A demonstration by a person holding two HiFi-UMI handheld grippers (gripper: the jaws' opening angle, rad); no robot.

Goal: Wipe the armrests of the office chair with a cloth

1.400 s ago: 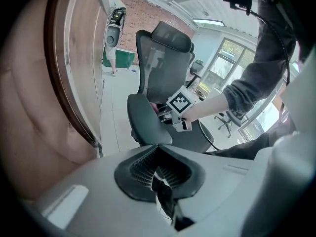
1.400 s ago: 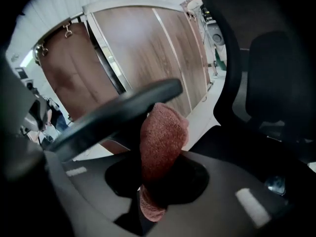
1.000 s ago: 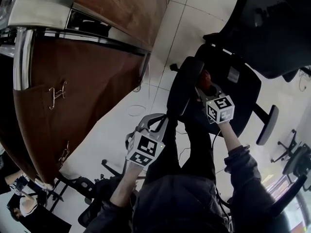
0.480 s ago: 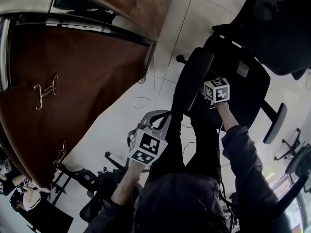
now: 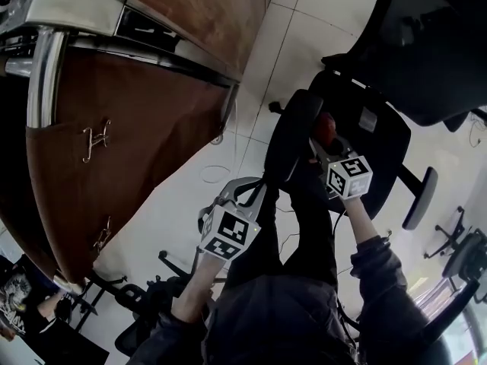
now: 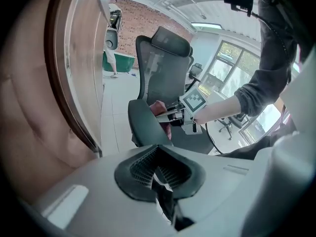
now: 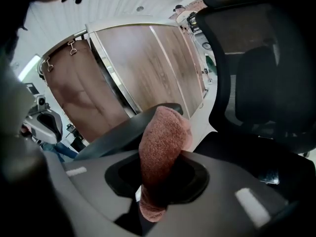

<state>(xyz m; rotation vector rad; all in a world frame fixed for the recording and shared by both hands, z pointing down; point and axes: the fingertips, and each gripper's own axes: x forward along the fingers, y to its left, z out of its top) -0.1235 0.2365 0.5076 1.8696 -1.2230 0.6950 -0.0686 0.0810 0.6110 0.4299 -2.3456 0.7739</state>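
My right gripper (image 7: 158, 181) is clamped on the pinkish-red terry cloth (image 7: 163, 142), held against the left black padded armrest (image 5: 293, 131) of the black office chair (image 5: 380, 139) — wiping under way, I judge. The right armrest (image 5: 420, 196) is not yet reached; my left gripper (image 6: 159, 171) hangs near, jaws together and empty.

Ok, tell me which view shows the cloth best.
The right gripper view: the cloth fills the centre, clamped in the right hand-held gripper, its pile visible. The left gripper view shows a small pink patch by the armrest; the head view only a red sliver.
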